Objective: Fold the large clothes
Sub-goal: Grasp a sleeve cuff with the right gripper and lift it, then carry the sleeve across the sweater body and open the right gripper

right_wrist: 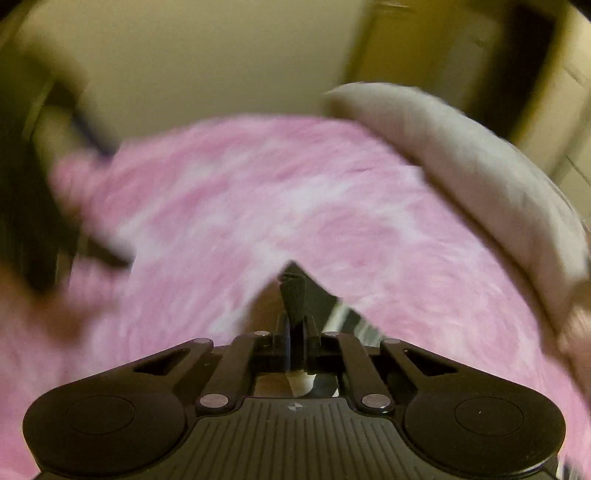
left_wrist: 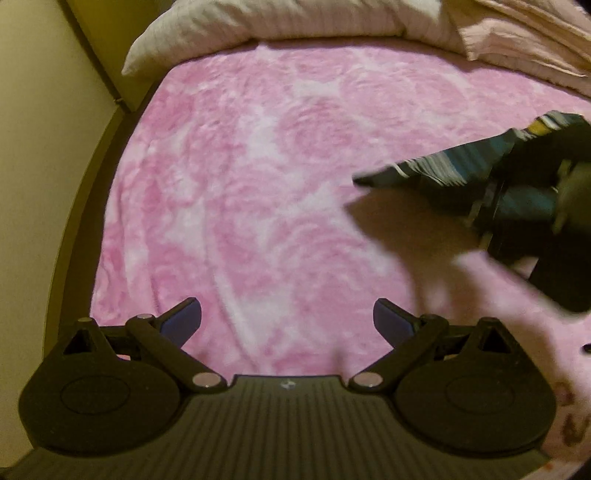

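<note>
A dark garment (left_wrist: 461,162) with teal, white and yellow stripes hangs above the pink bed at the right of the left wrist view. My right gripper (left_wrist: 495,203) holds it there, blurred by motion. In the right wrist view my right gripper (right_wrist: 293,325) is shut on a pointed fold of the same dark striped cloth (right_wrist: 314,295), which sticks out just past the fingertips. My left gripper (left_wrist: 288,317) is open, its blue pads (left_wrist: 184,321) wide apart with nothing between them, low over the bed and left of the garment.
A fluffy pink blanket (left_wrist: 258,166) covers the bed. A grey-white pillow (left_wrist: 258,22) lies at its head, beside a folded pale pink cover (left_wrist: 524,40). A cream wall (left_wrist: 44,147) runs along the left edge. A dark blurred shape (right_wrist: 33,221) fills the right wrist view's left side.
</note>
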`<state>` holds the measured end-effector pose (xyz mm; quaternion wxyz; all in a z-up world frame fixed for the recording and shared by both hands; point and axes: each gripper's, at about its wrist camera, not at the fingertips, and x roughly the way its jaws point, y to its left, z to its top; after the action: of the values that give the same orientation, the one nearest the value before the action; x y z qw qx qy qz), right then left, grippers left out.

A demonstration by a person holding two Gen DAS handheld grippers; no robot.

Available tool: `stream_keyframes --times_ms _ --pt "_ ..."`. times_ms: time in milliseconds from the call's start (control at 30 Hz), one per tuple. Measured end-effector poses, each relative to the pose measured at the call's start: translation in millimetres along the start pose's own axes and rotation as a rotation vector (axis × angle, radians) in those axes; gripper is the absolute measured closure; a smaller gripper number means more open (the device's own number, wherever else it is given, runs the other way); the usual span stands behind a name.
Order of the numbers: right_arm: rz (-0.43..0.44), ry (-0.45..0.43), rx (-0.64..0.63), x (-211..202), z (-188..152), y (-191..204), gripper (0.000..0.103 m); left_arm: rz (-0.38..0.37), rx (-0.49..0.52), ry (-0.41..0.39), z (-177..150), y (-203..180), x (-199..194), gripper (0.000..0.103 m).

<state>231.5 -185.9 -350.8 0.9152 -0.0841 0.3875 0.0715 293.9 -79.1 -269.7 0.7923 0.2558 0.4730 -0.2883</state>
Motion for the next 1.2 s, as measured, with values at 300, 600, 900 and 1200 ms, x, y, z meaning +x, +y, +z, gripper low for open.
stream_keyframes --times_ms 300,600,900,1200 --pt "-0.247 -0.306 0.594 -184 -33 -209 0.101 -0.123 0.145 -0.109 60 -121 -45 0.005" --pt "-0.697 -0.350 1.091 -348 -311 -364 0.101 -0.226 0.317 -0.149 82 -329 -81 0.005" --pt "-0.487 -0.203 1.341 -324 -460 -414 0.101 -0.269 0.391 0.005 44 -498 -72 0.005" --pt "-0.375 -0.383 1.224 -386 -443 -425 0.101 -0.303 0.502 0.005 63 -572 -78 0.005"
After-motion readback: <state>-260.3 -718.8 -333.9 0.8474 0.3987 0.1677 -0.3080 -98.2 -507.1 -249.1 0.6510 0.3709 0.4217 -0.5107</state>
